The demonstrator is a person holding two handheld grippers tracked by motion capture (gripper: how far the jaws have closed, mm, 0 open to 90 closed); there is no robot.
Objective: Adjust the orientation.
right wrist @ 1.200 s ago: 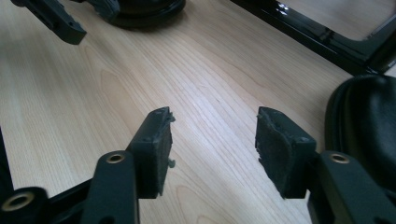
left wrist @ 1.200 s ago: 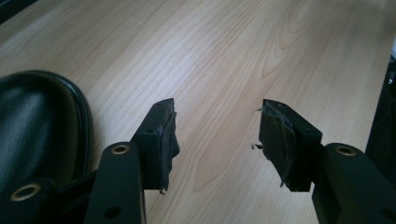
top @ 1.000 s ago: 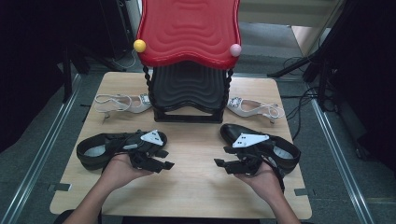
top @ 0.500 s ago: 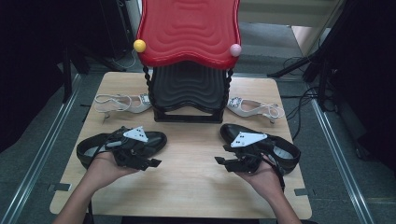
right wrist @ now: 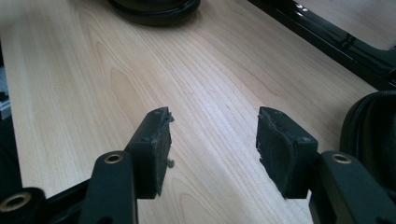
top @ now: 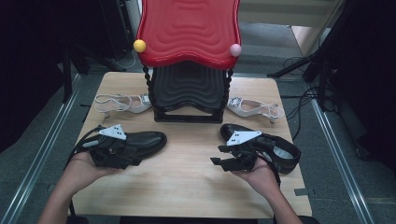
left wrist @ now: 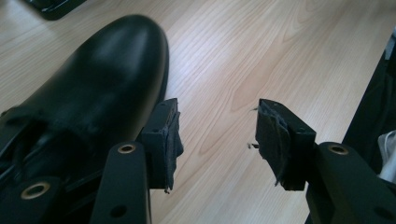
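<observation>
Two black leather shoes lie on the wooden table [top: 187, 186]. My left gripper [top: 130, 157] lies along the near side of the left black shoe [top: 147, 140], pointing right. In the left gripper view its jaws [left wrist: 217, 140] stand wide apart over bare wood, and the shoe [left wrist: 93, 88] lies against the outside of the left jaw. They have just closed slightly, with nothing between them. My right gripper [top: 218, 155] is open too, pointing left beside the right black shoe [top: 280, 151]. In its own view the jaws [right wrist: 212, 149] frame bare wood, with that shoe [right wrist: 373, 135] at the right edge.
A red and black shoe rack [top: 189, 88] stands at the back middle of the table. A white heeled sandal [top: 123, 102] lies to its left, another [top: 254, 108] to its right. Bare wood stretches between the two black shoes. Metal rails run along both table sides.
My left hand has drawn its gripper leftward along the left black shoe, toward the heel end. The right hand and both shoes have stayed put.
</observation>
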